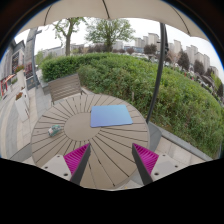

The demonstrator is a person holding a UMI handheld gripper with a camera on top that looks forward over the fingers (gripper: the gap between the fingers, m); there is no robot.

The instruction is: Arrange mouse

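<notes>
1. Outdoor terrace setting: a wooden slatted bench [63, 87] stands to the left, behind the round counter of grey wooden slats [95, 135], with a trimmed green hedge [140, 80] running behind both and buildings beyond under a pale sky.
2. Small dark-and-silver mouse [54, 130] lies on the counter's left part, ahead of the left finger and well apart from it.
3. Light blue rectangular mouse mat [111, 116] lies flat near the counter's middle, beyond the fingers.
4. Gripper [109, 160] hovers over the near rim, its magenta-padded fingers [77, 158] spread wide, gripping nothing.
5. Dark parasol pole [159, 75] rises at the right.
</notes>
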